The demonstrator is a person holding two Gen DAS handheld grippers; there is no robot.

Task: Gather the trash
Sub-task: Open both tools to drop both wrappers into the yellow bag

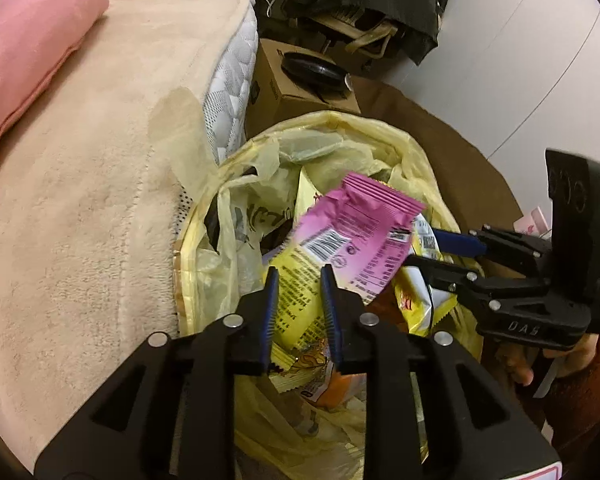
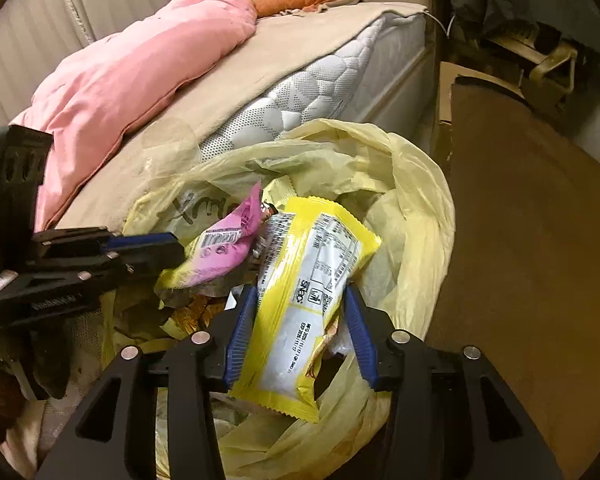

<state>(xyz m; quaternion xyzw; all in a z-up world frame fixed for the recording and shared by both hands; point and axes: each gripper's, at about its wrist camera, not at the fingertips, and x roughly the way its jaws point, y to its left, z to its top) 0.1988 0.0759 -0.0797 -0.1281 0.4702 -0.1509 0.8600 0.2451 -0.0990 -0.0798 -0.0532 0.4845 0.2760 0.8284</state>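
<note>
A bin lined with a yellow plastic bag (image 1: 416, 160) (image 2: 420, 216) stands beside the bed and holds several snack wrappers. My left gripper (image 1: 298, 276) hovers over it, open, with a pink wrapper (image 1: 360, 232) (image 2: 224, 248) loose just beyond its tips. My right gripper (image 2: 300, 296) is open over the bag, with a yellow and white wrapper (image 2: 304, 296) lying between its fingers, ungripped. The right gripper also shows in the left wrist view (image 1: 432, 248), and the left gripper in the right wrist view (image 2: 172, 248).
A bed with a beige blanket (image 1: 80, 200) and a pink pillow (image 2: 132, 76) lies left of the bin. A cardboard box (image 1: 300, 92) with a black object on it stands behind. Brown floor (image 2: 532, 240) lies to the right. Dark clothes hang at the back.
</note>
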